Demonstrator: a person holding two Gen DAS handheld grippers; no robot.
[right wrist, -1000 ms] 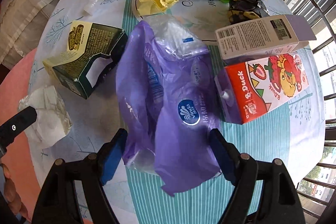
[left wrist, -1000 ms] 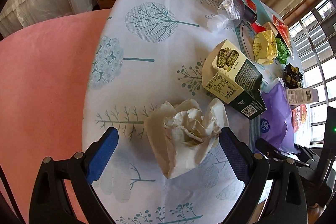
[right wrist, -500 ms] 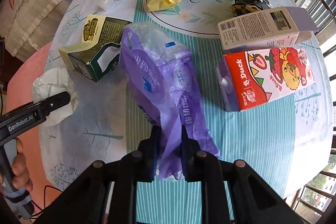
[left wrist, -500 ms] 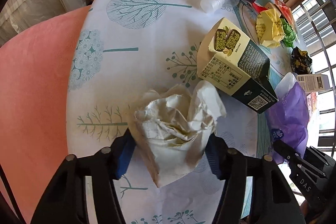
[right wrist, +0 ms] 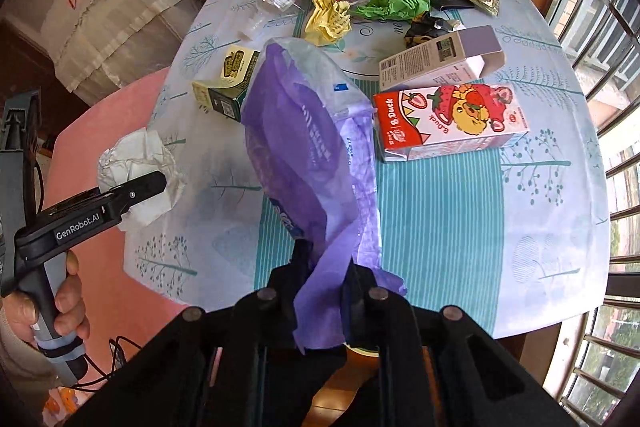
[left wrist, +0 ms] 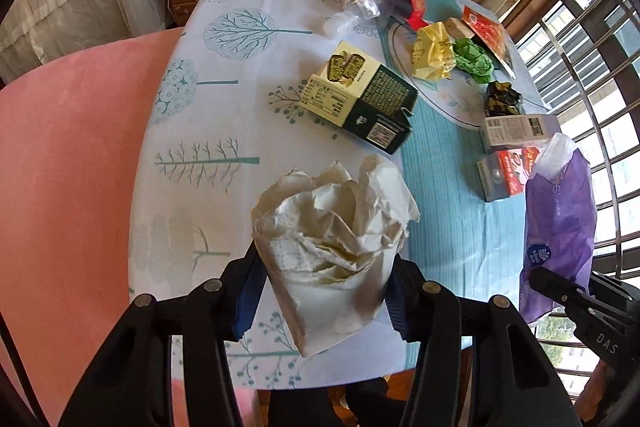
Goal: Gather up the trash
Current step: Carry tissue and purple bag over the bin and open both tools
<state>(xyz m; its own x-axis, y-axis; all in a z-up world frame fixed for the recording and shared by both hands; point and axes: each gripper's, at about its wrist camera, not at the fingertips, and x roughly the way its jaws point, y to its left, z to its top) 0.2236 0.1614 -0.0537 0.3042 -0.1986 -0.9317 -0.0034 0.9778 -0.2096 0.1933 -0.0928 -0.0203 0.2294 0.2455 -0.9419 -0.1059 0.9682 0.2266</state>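
Two pieces of trash are off the table in your grippers — the rest lies scattered.
Your crumpled white paper wad (left wrist: 336, 227) is pinched upright at its base; the purple plastic tissue wrapper (right wrist: 308, 155) hangs limp, clamped at its lower end — the strawberry milk carton (right wrist: 448, 121) lies flat beside it.

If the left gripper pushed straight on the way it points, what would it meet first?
Beyond the crumpled white paper that the closing left gripper holds, probably bare tablecloth; the green-and-cream carton lies farther on. Depth is unclear.
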